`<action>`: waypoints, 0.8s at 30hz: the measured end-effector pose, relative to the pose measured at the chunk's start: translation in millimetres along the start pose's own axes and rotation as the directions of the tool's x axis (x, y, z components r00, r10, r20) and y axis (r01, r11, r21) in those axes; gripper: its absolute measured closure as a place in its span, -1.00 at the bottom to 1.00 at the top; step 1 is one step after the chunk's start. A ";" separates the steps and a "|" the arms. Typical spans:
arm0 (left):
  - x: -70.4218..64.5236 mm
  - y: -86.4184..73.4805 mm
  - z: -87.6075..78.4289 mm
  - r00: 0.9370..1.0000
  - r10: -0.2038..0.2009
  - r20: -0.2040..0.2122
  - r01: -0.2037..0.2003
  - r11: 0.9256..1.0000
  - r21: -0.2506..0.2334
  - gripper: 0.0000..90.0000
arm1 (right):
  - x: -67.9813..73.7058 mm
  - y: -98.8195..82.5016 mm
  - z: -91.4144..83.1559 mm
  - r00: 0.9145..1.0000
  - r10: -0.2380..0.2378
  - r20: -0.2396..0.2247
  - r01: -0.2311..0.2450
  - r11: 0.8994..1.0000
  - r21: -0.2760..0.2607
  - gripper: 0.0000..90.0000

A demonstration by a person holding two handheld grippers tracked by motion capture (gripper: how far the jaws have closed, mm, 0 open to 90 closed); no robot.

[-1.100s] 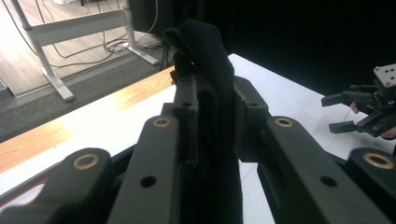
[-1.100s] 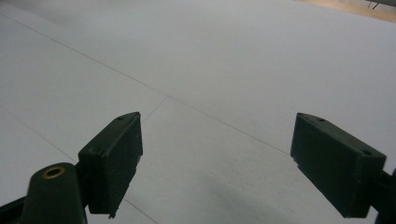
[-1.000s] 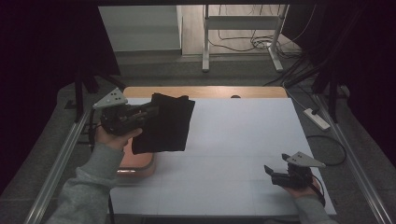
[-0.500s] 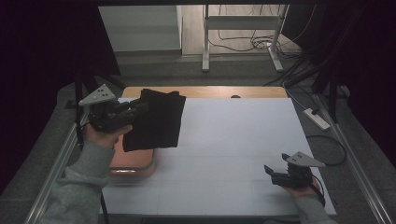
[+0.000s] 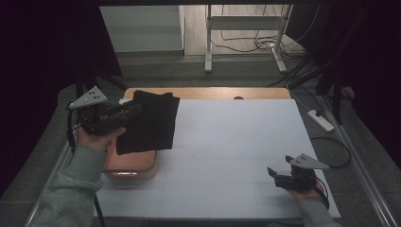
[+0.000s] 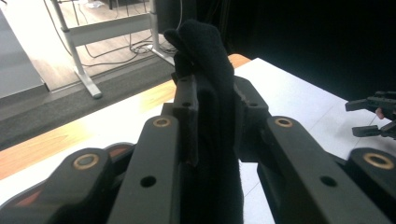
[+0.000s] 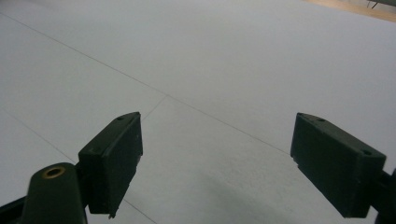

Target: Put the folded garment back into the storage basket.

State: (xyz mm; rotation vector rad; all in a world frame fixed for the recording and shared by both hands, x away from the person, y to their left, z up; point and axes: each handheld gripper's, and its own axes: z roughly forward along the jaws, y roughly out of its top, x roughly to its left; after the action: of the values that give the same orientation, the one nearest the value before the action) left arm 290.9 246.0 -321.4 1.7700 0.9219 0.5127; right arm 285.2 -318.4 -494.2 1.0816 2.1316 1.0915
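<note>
while the left gripper [image 5: 130, 111] pinches a limp black cloth [image 5: 149, 124] aloft over an orange tray [image 5: 142, 170], nothing looks laid out yet. the right gripper [image 7: 217, 161] waits wide open and empty above the white table [image 5: 236, 142], so most seems left.

White table top [image 5: 227, 142] crossed by thin seams, a wooden strip [image 5: 213, 93] exposed along its far edge, 1 orange tray [image 5: 130, 168] set at the near left edge, partly covered by a hanging black cloth [image 5: 149, 123]

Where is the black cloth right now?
In the high view the black cloth hangs at the table's far left, clamped in the left gripper, above the orange tray.
</note>
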 end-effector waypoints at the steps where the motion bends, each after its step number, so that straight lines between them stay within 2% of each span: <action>1: 0.9 -0.2 -1.5 1.000 -0.001 -0.003 0.001 1.000 -0.001 0.66 | -0.1 0.0 0.0 1.000 0.001 0.001 -0.001 1.000 0.000 -0.61; 24: 18.1 -10.7 -28.8 0.998 -0.026 -0.054 0.026 1.000 -0.004 0.66 | -0.7 -0.5 0.0 1.000 0.001 0.003 -0.001 1.000 0.002 -0.61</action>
State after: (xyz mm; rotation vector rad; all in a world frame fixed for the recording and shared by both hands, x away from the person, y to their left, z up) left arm 277.9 279.2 -321.7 1.7468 0.9798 0.5476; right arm 285.3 -319.1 -494.6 1.0844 2.1307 1.0881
